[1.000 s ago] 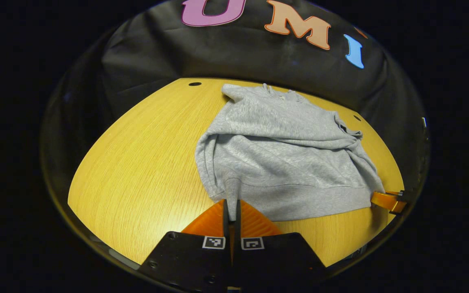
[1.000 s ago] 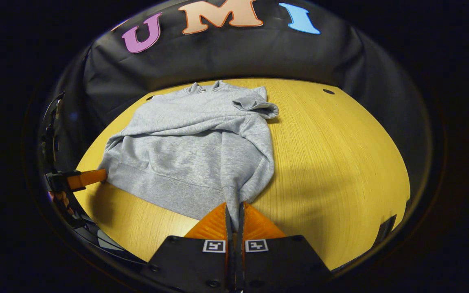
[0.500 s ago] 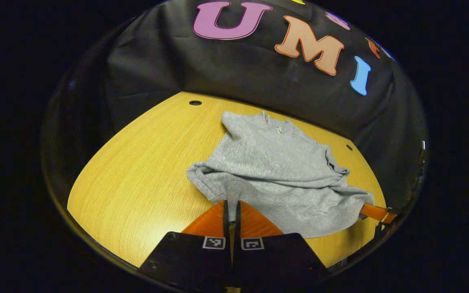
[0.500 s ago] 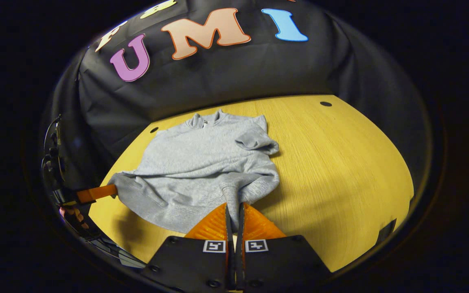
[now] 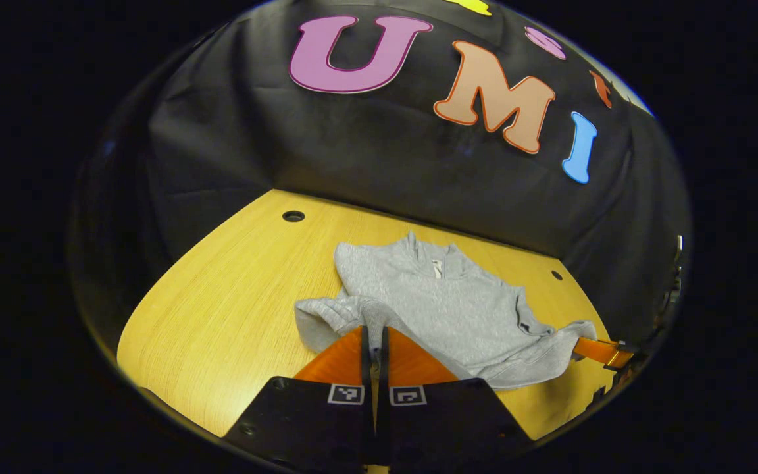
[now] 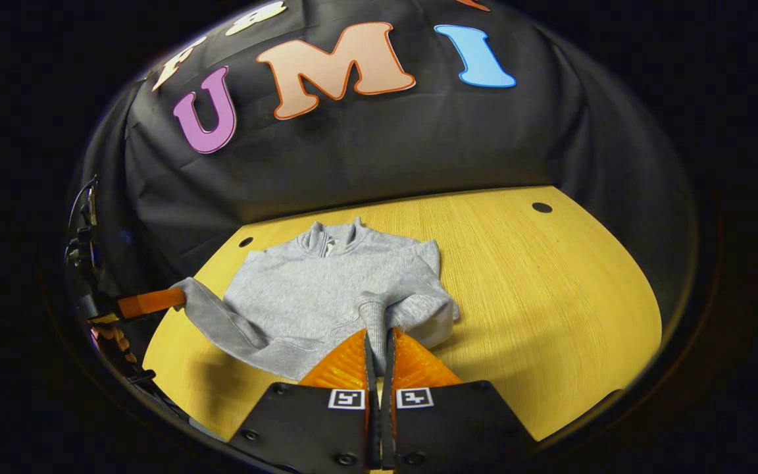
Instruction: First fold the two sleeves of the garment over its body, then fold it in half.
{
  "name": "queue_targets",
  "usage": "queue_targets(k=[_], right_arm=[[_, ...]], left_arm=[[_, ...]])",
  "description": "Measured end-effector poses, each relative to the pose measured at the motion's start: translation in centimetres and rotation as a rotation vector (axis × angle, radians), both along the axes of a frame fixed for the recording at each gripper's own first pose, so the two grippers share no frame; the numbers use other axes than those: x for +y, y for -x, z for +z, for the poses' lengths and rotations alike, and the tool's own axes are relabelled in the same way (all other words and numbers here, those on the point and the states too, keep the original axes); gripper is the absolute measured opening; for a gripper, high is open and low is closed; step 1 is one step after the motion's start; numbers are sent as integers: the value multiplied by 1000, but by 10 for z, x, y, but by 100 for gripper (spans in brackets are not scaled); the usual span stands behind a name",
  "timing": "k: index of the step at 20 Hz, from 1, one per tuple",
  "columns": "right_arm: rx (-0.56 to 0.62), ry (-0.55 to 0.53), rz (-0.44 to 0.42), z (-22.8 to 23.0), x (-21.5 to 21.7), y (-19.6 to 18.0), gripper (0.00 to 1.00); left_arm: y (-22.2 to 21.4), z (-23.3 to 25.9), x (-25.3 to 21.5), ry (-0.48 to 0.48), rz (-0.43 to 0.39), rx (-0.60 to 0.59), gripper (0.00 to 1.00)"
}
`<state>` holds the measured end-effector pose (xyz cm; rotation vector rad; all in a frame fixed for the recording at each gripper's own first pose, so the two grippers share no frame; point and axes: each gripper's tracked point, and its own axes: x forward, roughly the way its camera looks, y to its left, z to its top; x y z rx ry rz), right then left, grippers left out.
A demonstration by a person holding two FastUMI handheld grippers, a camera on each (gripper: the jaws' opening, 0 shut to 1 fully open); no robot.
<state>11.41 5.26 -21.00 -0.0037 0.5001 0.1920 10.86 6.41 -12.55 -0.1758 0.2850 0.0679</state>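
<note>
Grey fleece sweatshirt [image 5: 441, 309] on the yellow wooden desk [image 5: 221, 296], sleeves apparently folded, mid half-fold: left gripper [image 5: 374, 342] and right gripper [image 6: 379, 345], fingers closed on its hem corners, must next lay the hem at the collar [image 6: 333, 238].

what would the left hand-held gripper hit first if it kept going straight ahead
Probably the grey sweatshirt itself: the left hand-held gripper is already shut on its hem, with the garment's body and collar directly ahead on the table; depth is hard to judge.
</note>
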Motion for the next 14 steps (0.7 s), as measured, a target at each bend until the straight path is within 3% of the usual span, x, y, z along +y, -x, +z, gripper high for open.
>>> queue_targets(k=[10,14], right_arm=[[119,-23,-6,-35,8,-87,4],[182,-92,-24,-53,9,-100,13]], left_arm=[[-97,-23,13,-84,23,79,0],[-110,-49,16,-69,52,136,0]])
